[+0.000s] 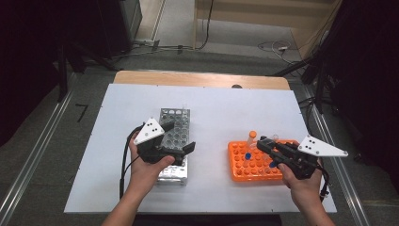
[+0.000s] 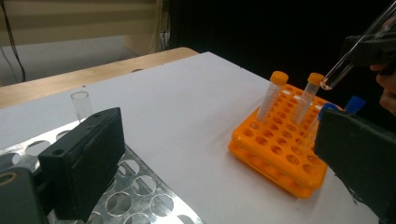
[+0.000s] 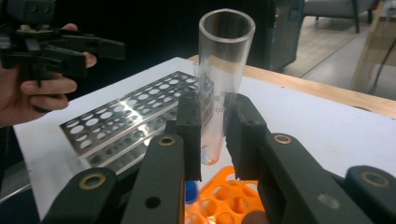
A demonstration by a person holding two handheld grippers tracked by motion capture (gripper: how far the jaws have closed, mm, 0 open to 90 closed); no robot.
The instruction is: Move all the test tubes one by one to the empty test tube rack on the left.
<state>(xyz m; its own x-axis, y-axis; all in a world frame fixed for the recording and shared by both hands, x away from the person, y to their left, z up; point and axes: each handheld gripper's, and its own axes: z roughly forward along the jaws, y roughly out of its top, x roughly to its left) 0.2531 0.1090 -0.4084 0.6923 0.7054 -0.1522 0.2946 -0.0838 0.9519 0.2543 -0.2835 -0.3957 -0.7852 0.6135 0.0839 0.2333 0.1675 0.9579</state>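
Observation:
My right gripper (image 3: 217, 135) is shut on a clear glass tube (image 3: 222, 70), which it holds upright by its lower half, open mouth up. In the high view the right gripper (image 1: 262, 142) hovers over the back edge of the orange rack (image 1: 256, 165). From the left gripper view the glass tube (image 2: 345, 65) hangs tilted above the orange rack (image 2: 280, 154). My left gripper (image 2: 217, 126) is open with nothing between its jaws. It sits over the metal rack (image 1: 179, 117), as the left gripper (image 1: 181, 137) shows from above.
The orange rack holds two orange-capped tubes (image 2: 273, 95) and blue-capped ones (image 1: 247, 155). One empty clear tube (image 2: 81, 105) stands at the far end of the metal rack (image 2: 135, 196). Both racks rest on a white sheet (image 1: 216, 108) over a wooden table.

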